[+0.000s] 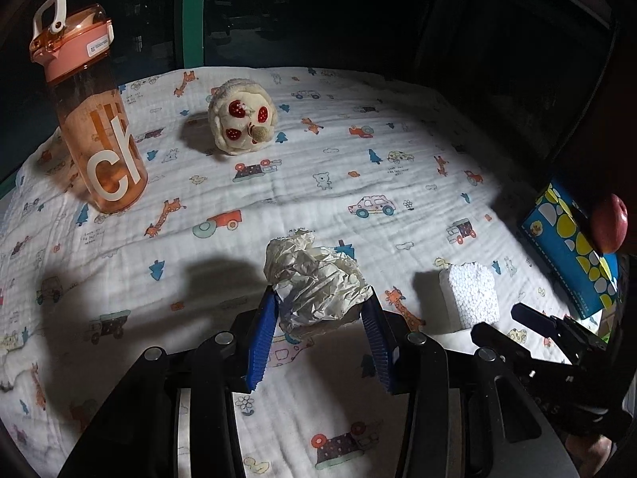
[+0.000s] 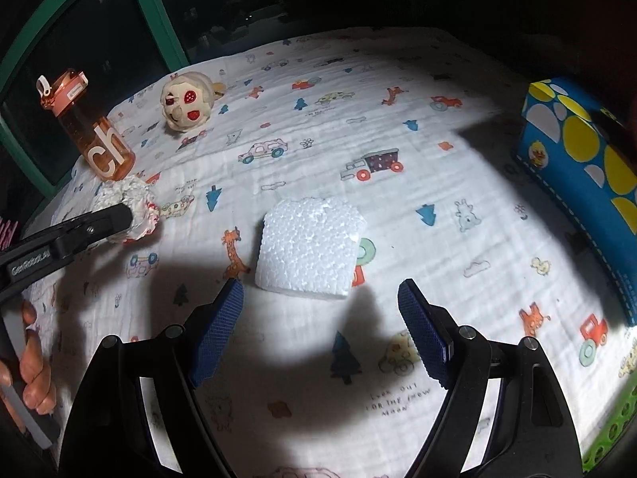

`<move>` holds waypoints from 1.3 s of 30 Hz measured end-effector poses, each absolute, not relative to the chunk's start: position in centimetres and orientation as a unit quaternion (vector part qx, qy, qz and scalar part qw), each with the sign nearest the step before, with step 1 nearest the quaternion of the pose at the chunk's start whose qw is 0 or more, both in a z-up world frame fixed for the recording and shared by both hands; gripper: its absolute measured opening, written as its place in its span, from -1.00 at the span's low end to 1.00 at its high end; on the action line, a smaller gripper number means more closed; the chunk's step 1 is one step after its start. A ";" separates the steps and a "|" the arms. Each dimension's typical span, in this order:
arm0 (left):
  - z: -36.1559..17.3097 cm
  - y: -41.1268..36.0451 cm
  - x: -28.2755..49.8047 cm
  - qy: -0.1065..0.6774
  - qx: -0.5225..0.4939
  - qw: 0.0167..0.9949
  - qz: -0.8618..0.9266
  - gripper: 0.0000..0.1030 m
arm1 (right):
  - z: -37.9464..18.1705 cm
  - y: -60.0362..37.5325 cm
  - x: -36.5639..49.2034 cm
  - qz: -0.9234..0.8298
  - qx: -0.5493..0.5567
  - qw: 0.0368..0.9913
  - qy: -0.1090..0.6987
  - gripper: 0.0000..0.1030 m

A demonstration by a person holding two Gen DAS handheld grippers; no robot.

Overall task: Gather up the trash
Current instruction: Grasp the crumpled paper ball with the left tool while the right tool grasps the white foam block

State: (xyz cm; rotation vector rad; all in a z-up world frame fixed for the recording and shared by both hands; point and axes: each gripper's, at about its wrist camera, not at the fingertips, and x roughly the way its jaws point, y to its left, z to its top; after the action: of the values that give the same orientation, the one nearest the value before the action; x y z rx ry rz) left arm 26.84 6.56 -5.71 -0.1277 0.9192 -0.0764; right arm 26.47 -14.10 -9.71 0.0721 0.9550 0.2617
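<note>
A crumpled ball of whitish paper [image 1: 314,279] is between the blue pads of my left gripper [image 1: 321,298], which is shut on it and holds it just above the printed cloth [image 1: 358,167]. In the right wrist view the same ball [image 2: 135,199] shows at the left behind a black left finger [image 2: 107,219]. A white foam block [image 2: 310,243] lies on the cloth right in front of my right gripper [image 2: 320,290], whose jaws stand open and wider than the block, without touching it. The foam block [image 1: 471,296] also shows right of the paper ball.
An orange water bottle [image 1: 99,135] stands at the far left, and a cream plush toy [image 1: 243,119] lies behind the middle. A blue box with yellow dots [image 2: 585,151] sits at the right edge with a red round object [image 1: 609,223] beside it. A person's hand [image 2: 36,362] grips the left handle.
</note>
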 end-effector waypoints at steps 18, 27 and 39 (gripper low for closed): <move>-6.3 7.1 25.9 0.450 -0.073 0.889 -0.036 -0.19 | -11.0 -13.1 27.7 0.112 0.028 0.875 0.469 0.16; -5.4 6.0 24.1 0.445 -0.075 0.891 -0.044 -0.19 | -10.0 -14.2 24.4 0.124 0.033 0.877 0.463 0.15; -4.2 2.8 20.4 0.436 -0.072 0.894 -0.074 -0.19 | -7.6 -17.0 18.7 0.118 0.035 0.888 0.444 0.15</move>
State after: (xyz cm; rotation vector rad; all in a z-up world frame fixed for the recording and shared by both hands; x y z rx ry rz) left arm 20.39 2.82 -4.24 -0.1488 0.9050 -0.1540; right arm 18.70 -17.00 -7.57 0.0732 0.9224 0.2447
